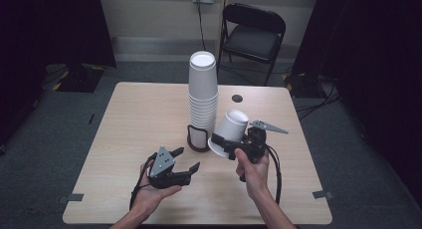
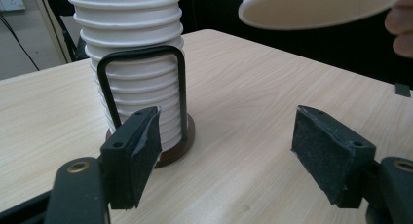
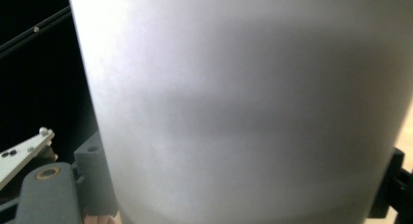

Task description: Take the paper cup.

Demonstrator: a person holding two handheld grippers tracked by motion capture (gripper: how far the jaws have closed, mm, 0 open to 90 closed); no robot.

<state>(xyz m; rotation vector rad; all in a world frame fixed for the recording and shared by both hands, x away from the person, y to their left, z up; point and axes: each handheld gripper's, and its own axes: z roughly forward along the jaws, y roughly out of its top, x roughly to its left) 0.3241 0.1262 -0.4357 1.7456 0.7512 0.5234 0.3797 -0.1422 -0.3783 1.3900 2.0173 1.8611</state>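
A tall stack of white paper cups (image 1: pixel 202 94) stands in a black wire holder (image 1: pixel 198 139) on a round base near the middle of the table; in the left gripper view the stack (image 2: pixel 131 63) rises behind the wire loop (image 2: pixel 181 87). My right gripper (image 1: pixel 224 142) is shut on one single white cup (image 1: pixel 232 125), held tilted with its mouth down and toward me, just right of the holder. That cup (image 3: pixel 243 112) sits between the right gripper's jaws (image 3: pixel 243 195). My left gripper (image 1: pixel 188 158) rests low, in front of the holder, open and empty (image 2: pixel 226 141). The held cup's rim (image 2: pixel 316 9) hangs above it.
The light wooden table (image 1: pixel 139 119) has a small dark hole (image 1: pixel 237 98) right of the stack. A black folding chair (image 1: pixel 254 32) stands beyond the far edge. Dark curtains flank both sides. Tape marks (image 1: pixel 74 197) sit near the front corners.
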